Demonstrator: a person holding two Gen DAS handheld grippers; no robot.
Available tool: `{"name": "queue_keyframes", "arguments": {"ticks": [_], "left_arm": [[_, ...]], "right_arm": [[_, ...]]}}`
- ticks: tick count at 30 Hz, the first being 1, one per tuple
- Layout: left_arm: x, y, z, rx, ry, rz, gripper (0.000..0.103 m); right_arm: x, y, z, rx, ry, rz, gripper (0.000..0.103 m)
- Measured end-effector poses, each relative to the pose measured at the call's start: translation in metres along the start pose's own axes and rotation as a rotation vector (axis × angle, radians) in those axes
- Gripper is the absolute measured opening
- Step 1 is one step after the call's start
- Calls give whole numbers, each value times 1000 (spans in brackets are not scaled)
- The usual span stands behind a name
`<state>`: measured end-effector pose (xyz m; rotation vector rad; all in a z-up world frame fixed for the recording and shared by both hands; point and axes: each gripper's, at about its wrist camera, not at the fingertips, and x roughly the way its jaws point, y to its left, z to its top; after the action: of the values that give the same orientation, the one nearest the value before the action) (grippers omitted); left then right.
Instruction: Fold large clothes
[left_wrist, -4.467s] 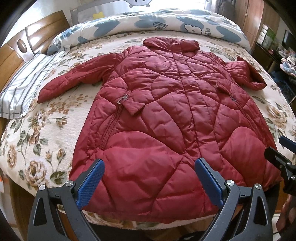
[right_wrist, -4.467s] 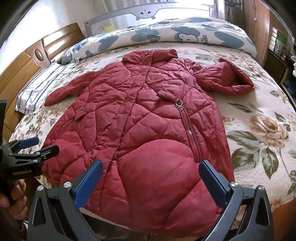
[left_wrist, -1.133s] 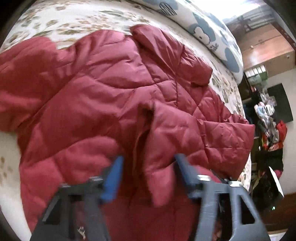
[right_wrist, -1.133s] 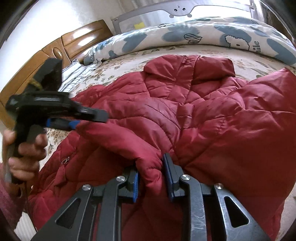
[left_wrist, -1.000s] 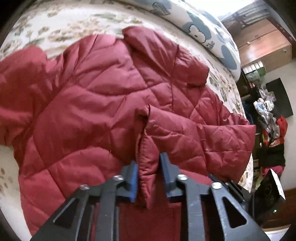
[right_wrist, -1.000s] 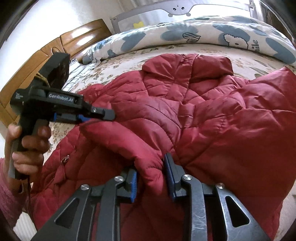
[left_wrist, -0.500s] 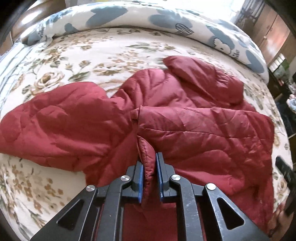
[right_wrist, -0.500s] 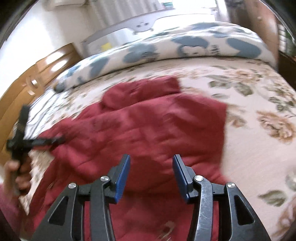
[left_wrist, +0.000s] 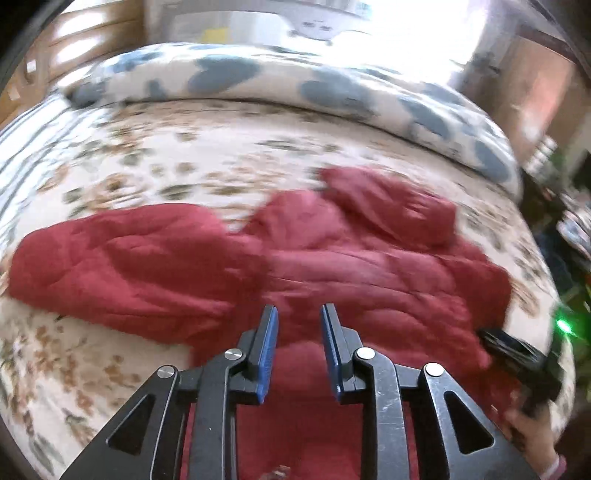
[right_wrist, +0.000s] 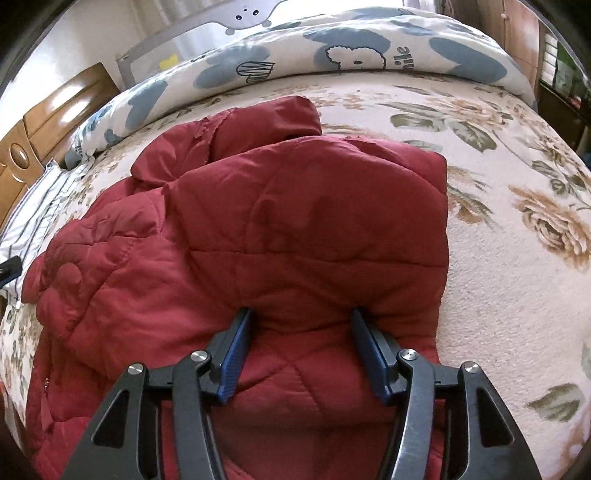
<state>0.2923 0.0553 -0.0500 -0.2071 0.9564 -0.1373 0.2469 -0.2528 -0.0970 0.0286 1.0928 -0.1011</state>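
A dark red quilted jacket (left_wrist: 332, 266) lies on the floral bed cover (left_wrist: 184, 158), its lower half folded up over the body, with one sleeve (left_wrist: 110, 258) stretched out to the left. My left gripper (left_wrist: 299, 310) hovers above the near fold; its jaws are opening and no fabric is between the blue pads. In the right wrist view the jacket (right_wrist: 295, 221) fills the middle, collar (right_wrist: 258, 122) at the far end. My right gripper (right_wrist: 301, 317) is over the folded edge, jaws opening, with nothing pinched. In the left wrist view, the right gripper (left_wrist: 517, 354) and a hand show at the right edge.
A blue-and-white patterned duvet (right_wrist: 351, 48) is rolled along the far side of the bed. A wooden headboard (right_wrist: 55, 107) and a striped pillow (right_wrist: 33, 206) are at the left. Floral cover (right_wrist: 517, 258) lies bare right of the jacket. Dark furniture stands beyond the right edge.
Both grippers carried the jacket's lower edge up over its body and let it go. The right opened first, then the left, which has lifted away; the left view is now blurred.
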Motion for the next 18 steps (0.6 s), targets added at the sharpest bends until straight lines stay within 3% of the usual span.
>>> {"name": "queue_keyframes", "arguments": {"ticks": [3,9,14,18], "left_arm": [[18,-28,-10,63,46,-28,25],[79,-27,-25,73,157,112,26],[84,-30,-27,69,155,105,27],[89,-26,-28,58,165,87,27]], "right_arm": [[1,1,-1,-11,-1,-8,59],[-8,3,1,-6,7,9,59],[-33,22,2,-46,-52,40,60],[-6,33,-1,-91,28,-11,59]]}}
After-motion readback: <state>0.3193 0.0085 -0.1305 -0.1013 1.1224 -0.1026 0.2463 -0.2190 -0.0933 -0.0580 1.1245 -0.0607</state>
